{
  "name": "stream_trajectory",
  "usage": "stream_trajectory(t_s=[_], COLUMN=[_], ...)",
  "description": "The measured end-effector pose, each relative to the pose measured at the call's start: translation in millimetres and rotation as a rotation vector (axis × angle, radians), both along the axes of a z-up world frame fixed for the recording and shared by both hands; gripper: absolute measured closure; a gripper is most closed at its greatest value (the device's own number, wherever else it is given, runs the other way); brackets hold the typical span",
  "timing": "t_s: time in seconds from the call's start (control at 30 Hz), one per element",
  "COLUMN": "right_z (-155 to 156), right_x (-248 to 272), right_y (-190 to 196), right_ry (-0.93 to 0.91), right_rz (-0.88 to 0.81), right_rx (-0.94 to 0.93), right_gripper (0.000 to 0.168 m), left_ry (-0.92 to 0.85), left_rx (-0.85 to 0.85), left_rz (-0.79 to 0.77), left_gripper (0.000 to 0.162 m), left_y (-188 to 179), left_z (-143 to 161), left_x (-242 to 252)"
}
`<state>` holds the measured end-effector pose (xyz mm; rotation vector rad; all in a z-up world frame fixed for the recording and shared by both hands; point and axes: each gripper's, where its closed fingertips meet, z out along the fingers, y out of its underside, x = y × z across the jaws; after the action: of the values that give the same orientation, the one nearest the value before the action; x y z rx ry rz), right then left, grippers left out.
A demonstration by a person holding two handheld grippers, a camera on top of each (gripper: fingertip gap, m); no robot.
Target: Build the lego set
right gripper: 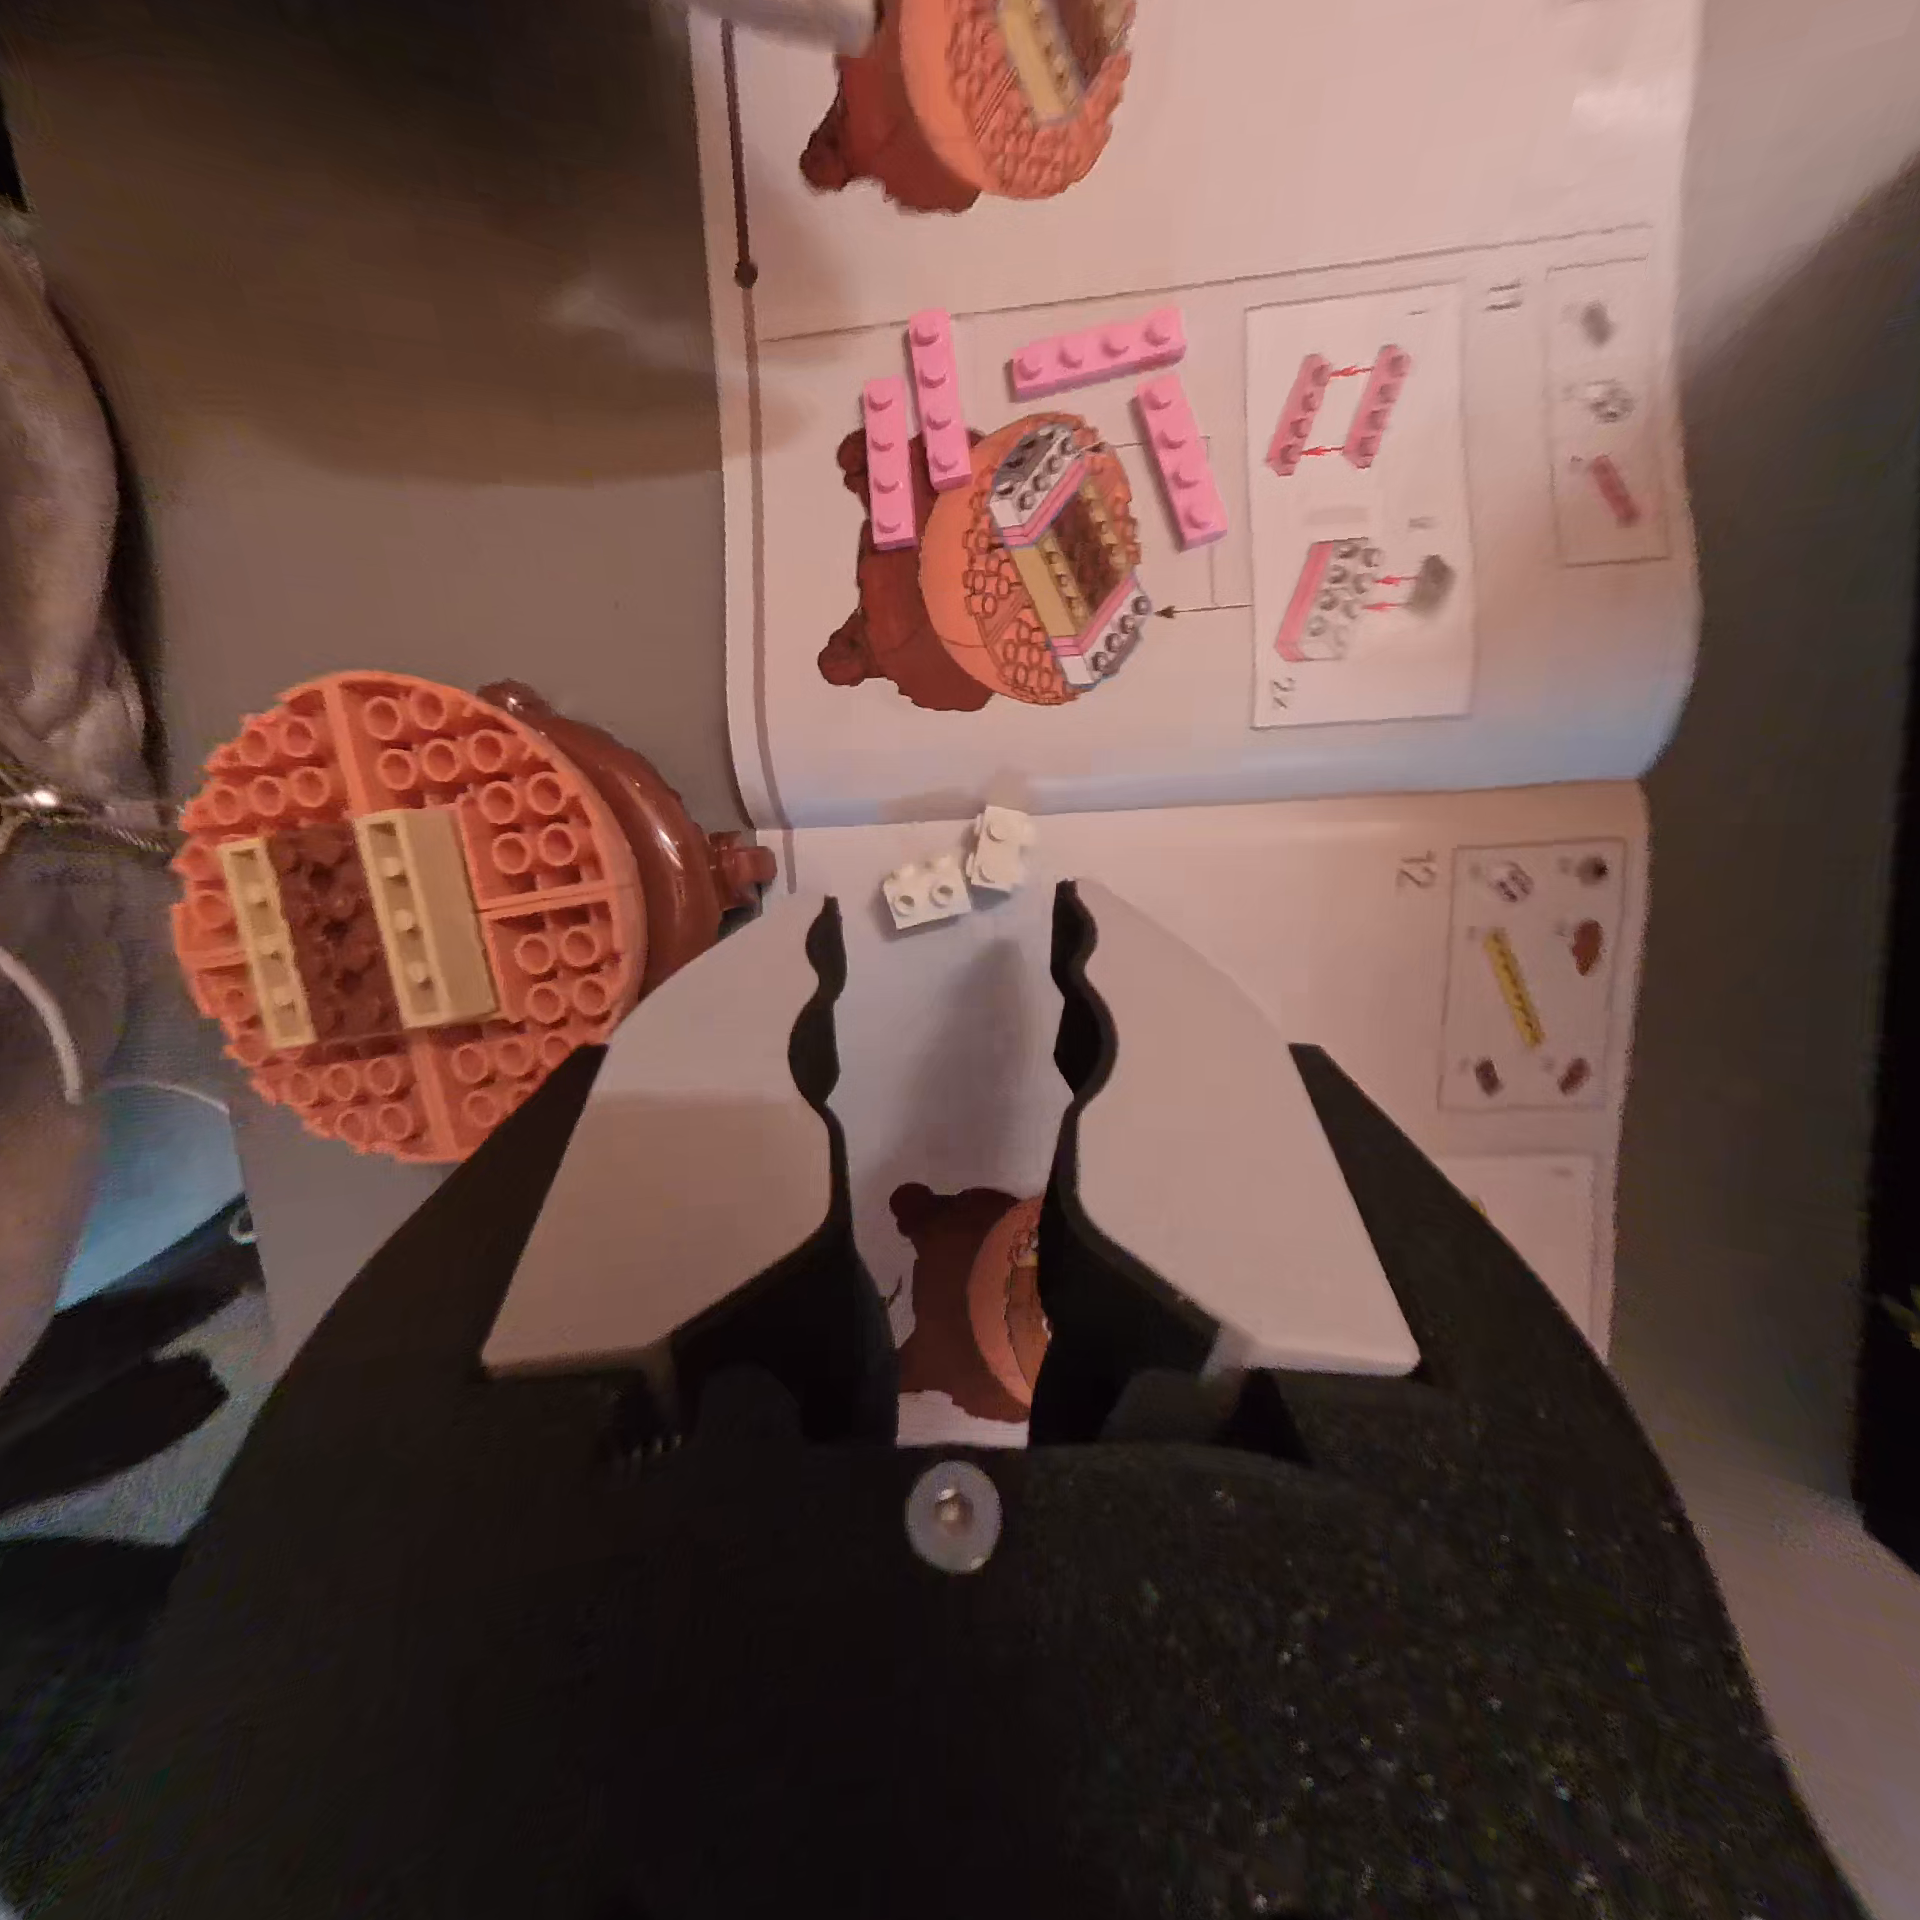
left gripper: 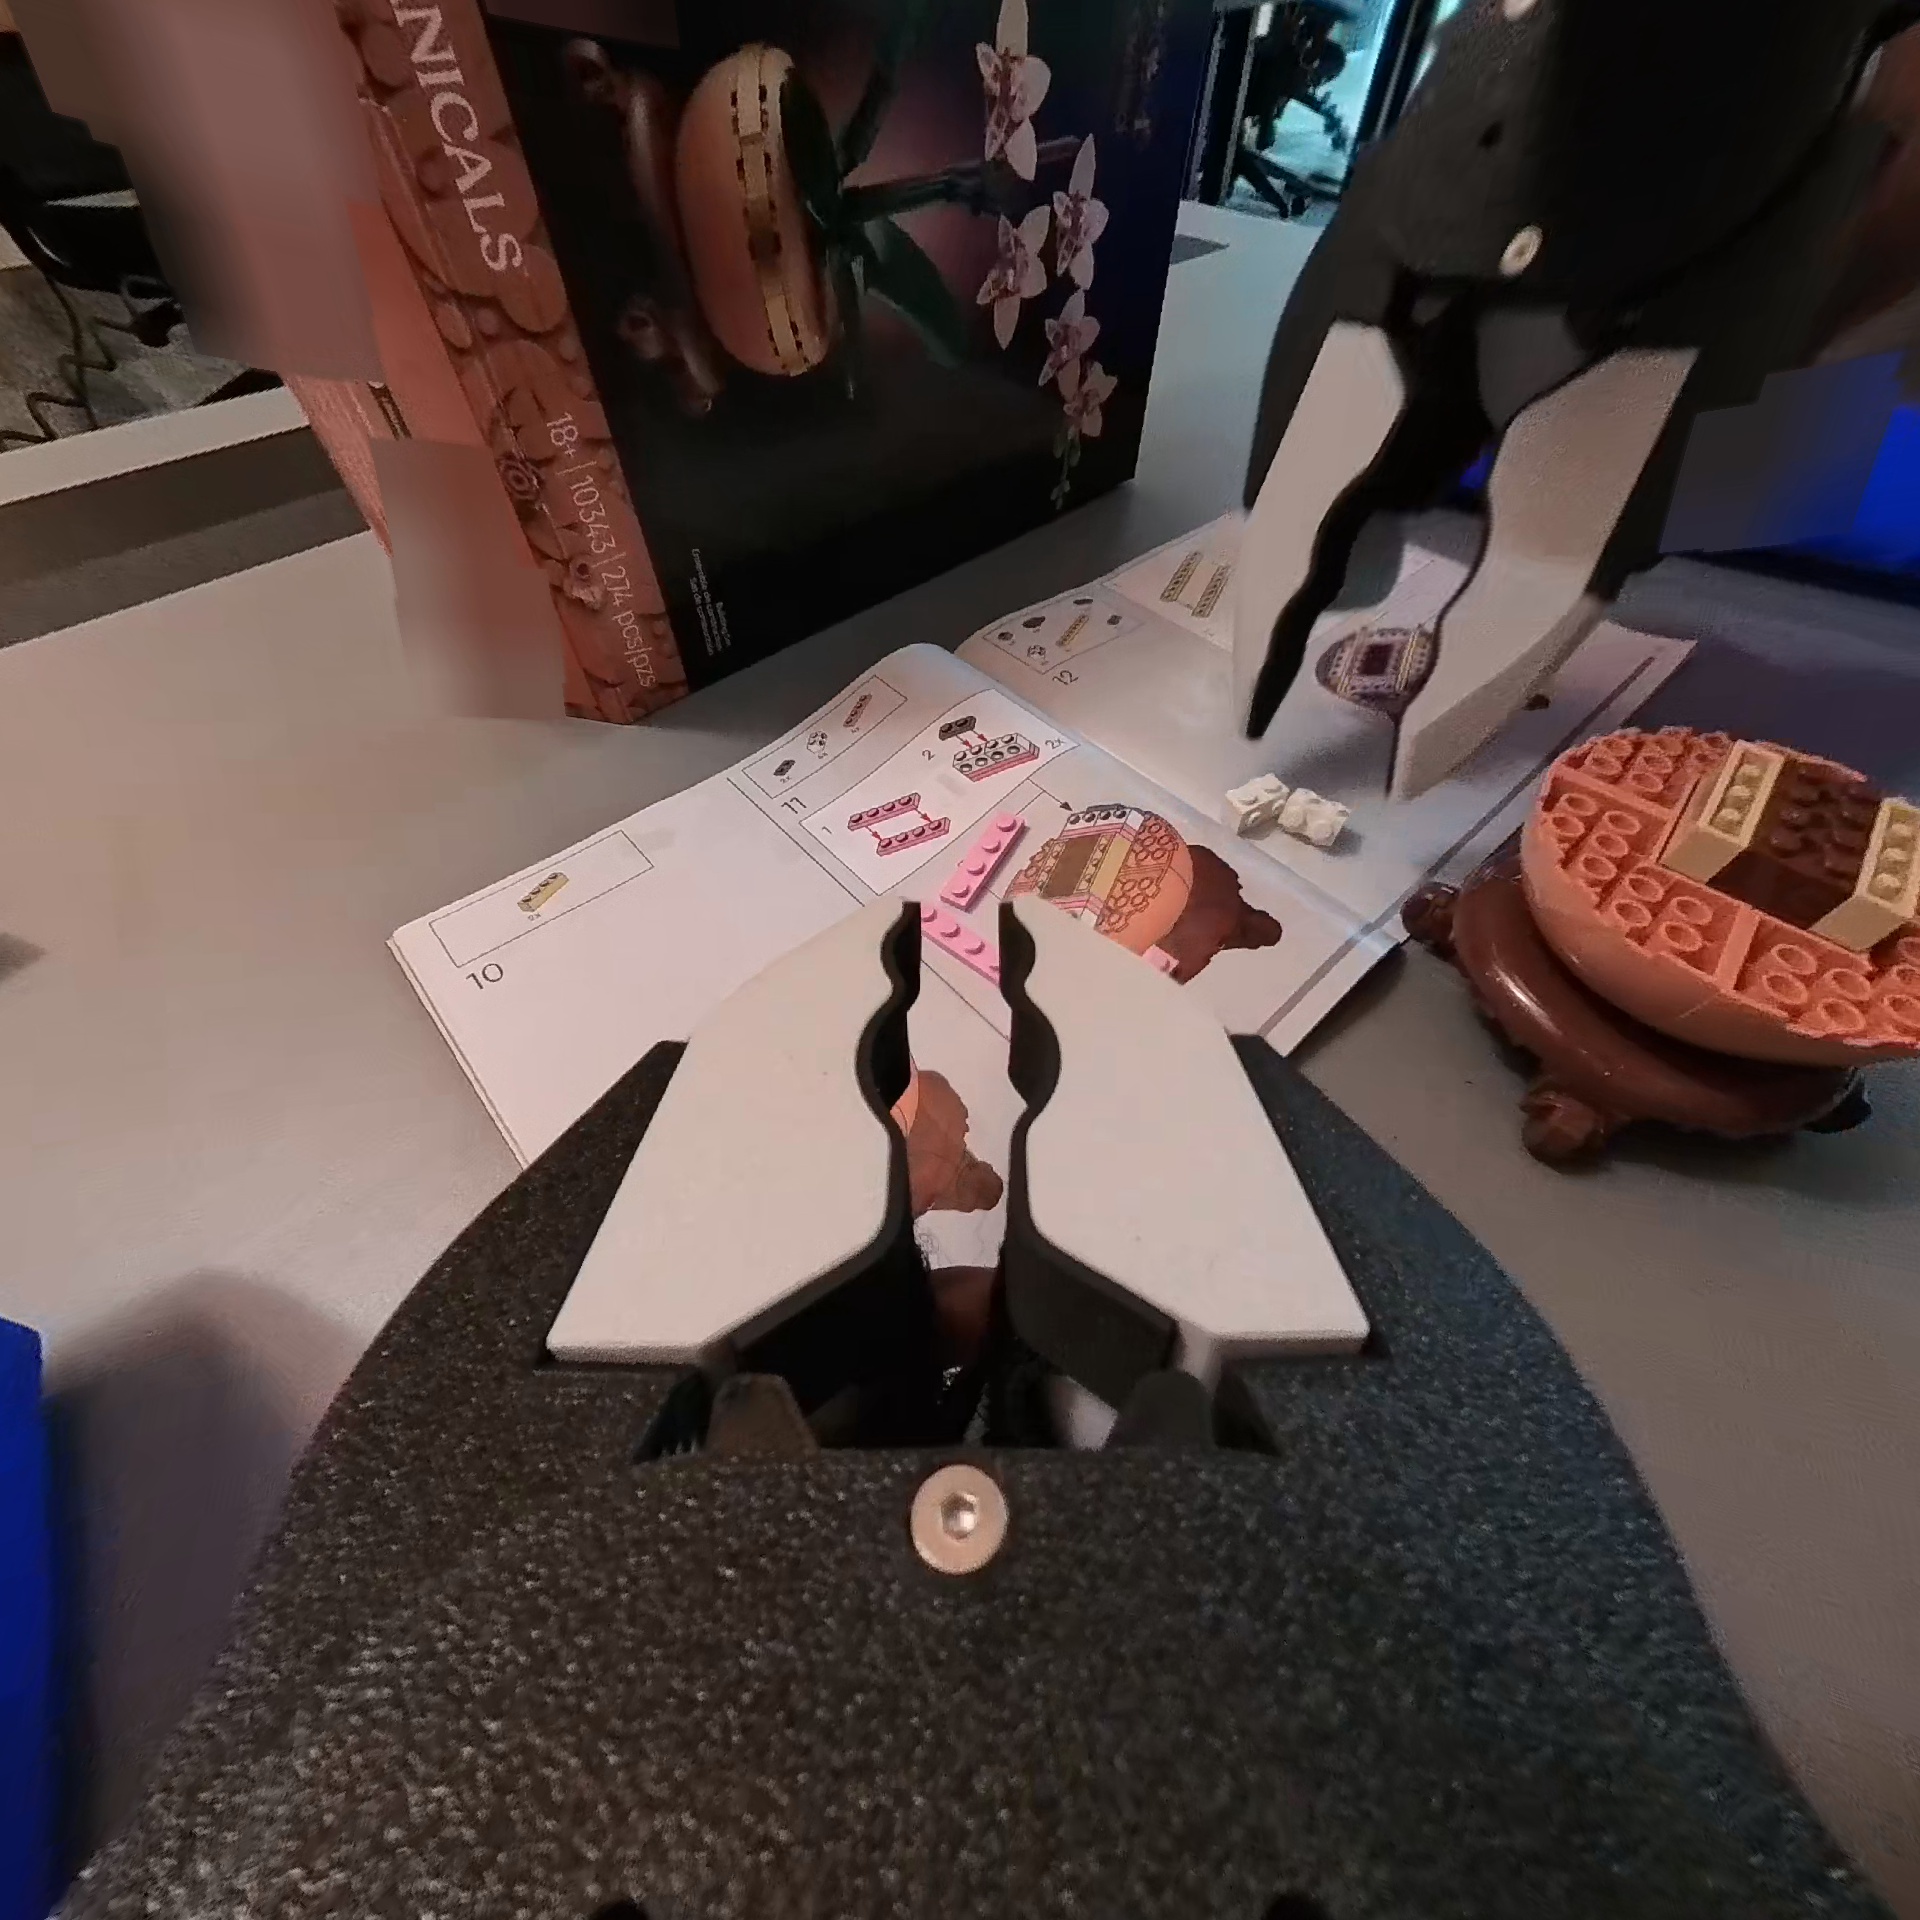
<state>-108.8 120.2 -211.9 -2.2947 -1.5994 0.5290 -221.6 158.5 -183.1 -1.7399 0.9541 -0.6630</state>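
Observation:
A round salmon-pink Lego pot [left gripper: 1662,914] [right gripper: 343,790] on a brown stand, with two tan bricks and a brown centre, sits right of the open instruction booklet [left gripper: 623,935] [right gripper: 1247,208]. Two small white bricks [left gripper: 1288,816] [right gripper: 928,891] lie on the booklet's fold. Several pink plates [left gripper: 992,857] [right gripper: 1099,351] lie loose on the page. My right gripper [right gripper: 948,899] [left gripper: 1330,758] is open and empty, pointing down just above the white bricks. My left gripper [left gripper: 961,914] is narrowly open and empty, its tips just short of the pink plates.
The dark set box [left gripper: 831,312] stands upright at the back behind the booklet. The grey table [left gripper: 208,831] extends to the left of the booklet. A person's grey clothing [right gripper: 62,623] shows at the left edge of the right wrist view. My right fingertips sit around 12 centimeters from my left ones. It is some 7 centimeters from my right tips to the round salmon-pink Lego pot [left gripper: 1662,914]. Seen from the right wrist view [right gripper: 410,745] as well.

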Motion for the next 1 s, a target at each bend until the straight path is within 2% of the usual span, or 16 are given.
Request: stream_trajectory(t_s=[0.1, 0.2, 0.3, 0.4, 0.53, 0.6, 0.67, 0.73, 0.8, 0.9, 1.0], right_z=[41.9, 99.5, 137.7, 150.5, 127.2, 109.1, 93.6, 74.2, 52.4, 23.7, 3.8], right_x=[10.2, 53.1, 132.1, 210.1, 281.7, 305.4, 316.3, 322.7, 331.4, 341.2, 345.5], right_y=[2.0, 0.7, -7.0, -19.4, -29.1, -30.2, -27.8, -29.9, -32.7, -48.0, -51.6], right_ry=[0.173, 0.282, 0.195, 0.08, -0.05, -0.14, -0.178, -0.222, -0.295, -0.415, -0.482], right_rz=[-0.117, -0.263, -0.416, -0.52, -0.544, -0.462, -0.349, -0.218, -0.16, -0.178, -0.232], right_rx=[0.087, 0.244, 0.394, 0.456, 0.366, 0.315, 0.249, 0.125, -0.031, -0.307, -0.392], right_gripper=[0.129, 0.122, 0.118, 0.123, 0.124, 0.127, 0.137, 0.142, 0.142, 0.135, 0.136], left_ry=[0.015, 0.002, -0.035, -0.065, -0.084, -0.086, -0.079, -0.052, -0.004, 0.051, 0.041], left_rx=[-0.007, -0.017, -0.028, -0.046, -0.057, -0.042, -0.018, -0.005, 0.0, 0.011, 0.011], left_rz=[0.007, 0.024, 0.041, 0.041, 0.033, 0.021, 0.022, 0.027, 0.035, 0.04, 0.067], left_gripper=[0.148, 0.148, 0.149, 0.149, 0.148, 0.148, 0.148, 0.148, 0.148, 0.148, 0.149], left_y=[1.2, 3.6, 6.1, 7.2, 6.9, 4.7, 3.4, 3.2, 3.6, 3.6, 6.3], left_z=[-2.2, -1.4, 2.0, 3.9, 5.2, 6.6, 7.5, 5.4, 0.3, -5.2, -4.0], left_x=[0.1, -1.7, -4.9, -6.5, -7.0, -6.2, -5.9, -5.1, -3.9, -2.1, -5.1])
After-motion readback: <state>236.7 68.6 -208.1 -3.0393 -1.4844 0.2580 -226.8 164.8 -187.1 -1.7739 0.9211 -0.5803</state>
